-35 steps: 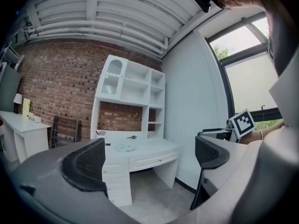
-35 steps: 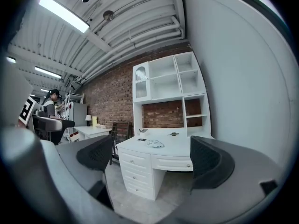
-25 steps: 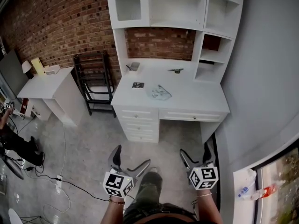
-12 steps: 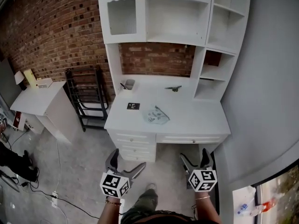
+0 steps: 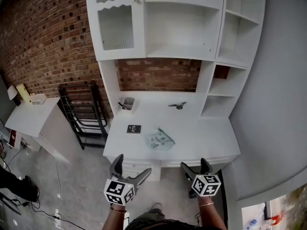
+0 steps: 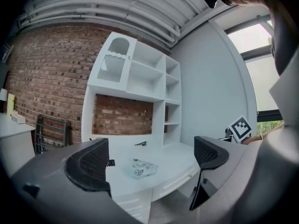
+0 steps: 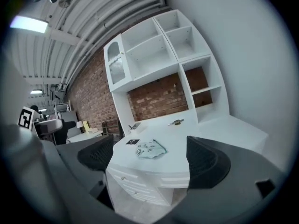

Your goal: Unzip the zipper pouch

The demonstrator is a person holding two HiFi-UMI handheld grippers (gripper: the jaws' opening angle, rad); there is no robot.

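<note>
Here: flat translucent pouch (image 5: 159,140) on smooth white desk (image 5: 211,137); left tool (image 5: 133,165), right tool (image 5: 194,164) gaping, empty

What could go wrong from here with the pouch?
The pouch lies flat and loose on the desk; pulled with one gripper only, it may slide toward the front edge. Its zipper pull is too small to make out, so the open left gripper or right gripper could pinch its body instead.

Zipper pouch (image 5: 159,139) on the desk (image 5: 206,138), marker card (image 5: 134,128) to its left, perhaps a clip (image 5: 177,105) behind.
</note>
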